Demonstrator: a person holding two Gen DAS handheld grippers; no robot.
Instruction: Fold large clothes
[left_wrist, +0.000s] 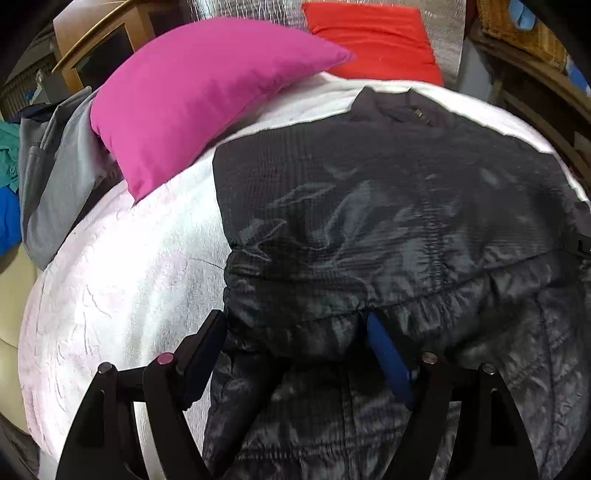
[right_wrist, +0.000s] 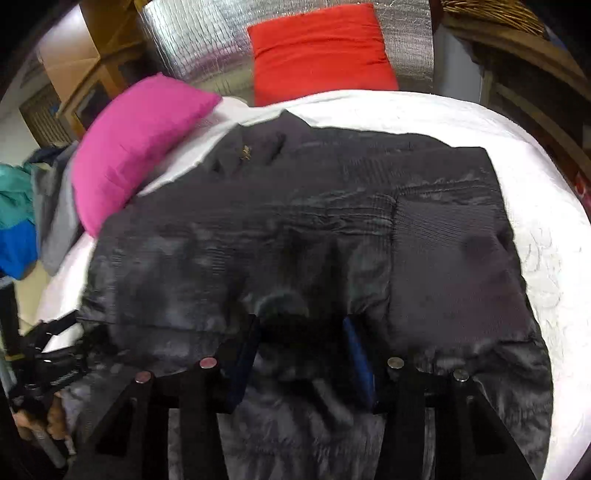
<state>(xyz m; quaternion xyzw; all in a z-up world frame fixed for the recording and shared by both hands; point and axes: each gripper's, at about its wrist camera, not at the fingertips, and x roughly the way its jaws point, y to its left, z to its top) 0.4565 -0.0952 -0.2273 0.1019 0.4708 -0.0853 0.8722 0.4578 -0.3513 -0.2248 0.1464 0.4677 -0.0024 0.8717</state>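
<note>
On white bedspread (left_wrist: 110, 288): dark jacket (left_wrist: 388, 206) | pink pillow (left_wrist: 192, 96), red pillow (right_wrist: 317, 51) behind | both grippers spread apart over hem

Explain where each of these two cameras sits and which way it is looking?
Left wrist: rides the left tool, looking along its fingers over the dark jacket toward the pink pillow.
Right wrist: rides the right tool, same direction; the person's left hand shows.
Shared: jacket, both pillows including the red pillow, white bedcover.

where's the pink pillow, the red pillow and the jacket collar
pink pillow (left_wrist: 192, 99), left wrist view, middle of its face
red pillow (right_wrist: 321, 51), right wrist view, centre
jacket collar (right_wrist: 255, 147), right wrist view, by the small emblem
</note>
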